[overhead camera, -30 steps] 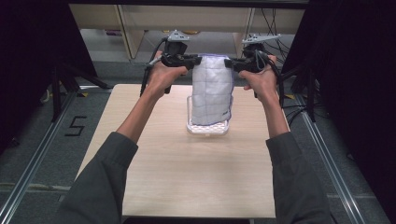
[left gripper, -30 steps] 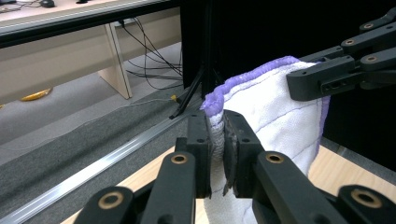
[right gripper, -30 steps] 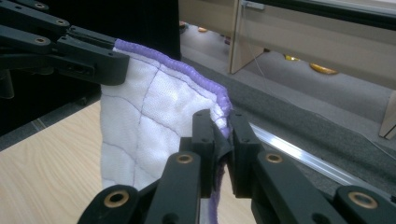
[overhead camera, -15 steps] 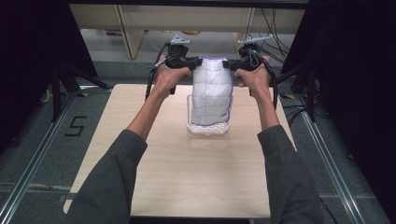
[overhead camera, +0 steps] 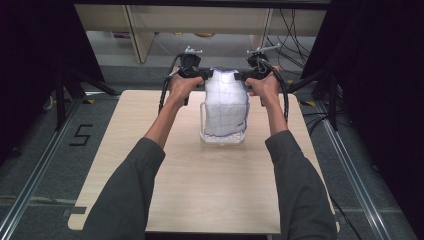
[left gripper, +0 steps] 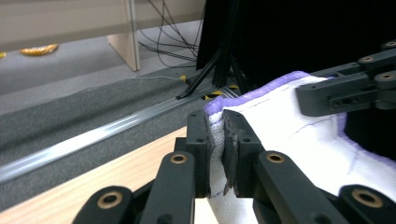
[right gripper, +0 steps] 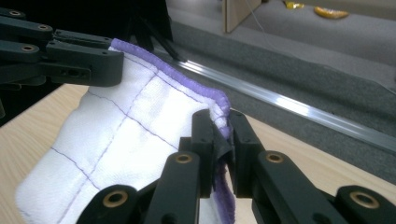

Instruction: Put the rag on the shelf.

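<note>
The left tool point(overhead camera: 204, 74) is clamped on one top corner of a white cloth point(overhead camera: 226, 102) with purple edging, and the right tool point(overhead camera: 243, 76) is clamped on the other top corner; in each gripper view the fabric is seen pinched between the two black jaws. The cloth is held hanging, stretched flat, directly above a clear container point(overhead camera: 223, 137) standing near the middle of the tabletop point(overhead camera: 210, 190), its lower edge at the container's rim. For a clean lowering, both corners are best kept level and taut, centred over the container. Both forearms are extended forward, wrists raised, hands either side of the cloth.
</note>
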`<state>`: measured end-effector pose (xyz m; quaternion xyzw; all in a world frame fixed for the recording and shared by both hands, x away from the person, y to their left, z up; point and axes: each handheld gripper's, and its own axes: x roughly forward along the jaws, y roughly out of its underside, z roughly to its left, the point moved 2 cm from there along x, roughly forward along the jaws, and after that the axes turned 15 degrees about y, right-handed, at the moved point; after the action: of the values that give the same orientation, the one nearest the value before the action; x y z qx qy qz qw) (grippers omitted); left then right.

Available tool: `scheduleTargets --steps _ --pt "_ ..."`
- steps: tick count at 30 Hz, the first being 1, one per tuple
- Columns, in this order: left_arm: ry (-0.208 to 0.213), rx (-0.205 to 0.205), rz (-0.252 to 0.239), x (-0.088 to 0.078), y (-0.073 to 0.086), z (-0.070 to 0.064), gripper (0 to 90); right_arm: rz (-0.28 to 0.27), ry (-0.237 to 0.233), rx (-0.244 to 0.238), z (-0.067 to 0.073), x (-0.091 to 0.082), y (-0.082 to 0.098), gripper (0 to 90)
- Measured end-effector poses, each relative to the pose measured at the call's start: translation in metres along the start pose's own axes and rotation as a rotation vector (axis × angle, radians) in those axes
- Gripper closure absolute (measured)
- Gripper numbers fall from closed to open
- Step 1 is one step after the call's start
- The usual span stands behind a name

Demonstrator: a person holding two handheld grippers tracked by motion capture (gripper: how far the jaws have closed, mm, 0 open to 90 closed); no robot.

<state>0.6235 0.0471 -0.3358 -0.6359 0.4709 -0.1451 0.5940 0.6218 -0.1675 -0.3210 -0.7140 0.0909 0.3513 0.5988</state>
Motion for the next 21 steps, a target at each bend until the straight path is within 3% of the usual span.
scheduleTargets --steps 5,6,8,11,12,16,18,20,21 --pt "-0.003 -0.005 0.034 0.005 0.014 0.007 80.3 0.039 0.01 -0.006 0.0 0.012 0.006 82.7" --pt "-0.002 -0.011 0.031 0.006 0.015 0.007 80.3 0.039 0.008 -0.041 -0.002 0.015 0.007 82.7" --pt "-0.007 -0.006 0.05 0.008 0.018 0.007 79.4 0.043 0.028 -0.032 0.0 0.018 0.011 82.5" --pt "-0.002 0.003 0.068 0.008 0.021 0.006 78.6 0.087 0.024 -0.05 -0.003 0.024 0.018 82.4" --pt "0.001 0.006 0.074 0.009 0.023 0.006 77.7 0.128 0.031 0.0 -0.001 0.024 0.022 82.3" --pt "0.011 -0.016 0.099 0.009 0.028 0.009 72.0 0.155 0.041 -0.013 -0.005 0.031 0.03 80.9" --pt "0.01 -0.026 0.096 0.006 0.031 0.012 72.1 0.161 0.037 -0.021 -0.006 0.033 0.032 77.6" --pt "0.013 -0.028 0.103 0.004 0.033 0.013 71.8 0.171 0.029 -0.009 -0.005 0.035 0.034 68.1" --pt "0.017 -0.034 0.099 0.002 0.034 0.013 71.4 0.199 0.044 -0.008 -0.005 0.034 0.034 66.1"
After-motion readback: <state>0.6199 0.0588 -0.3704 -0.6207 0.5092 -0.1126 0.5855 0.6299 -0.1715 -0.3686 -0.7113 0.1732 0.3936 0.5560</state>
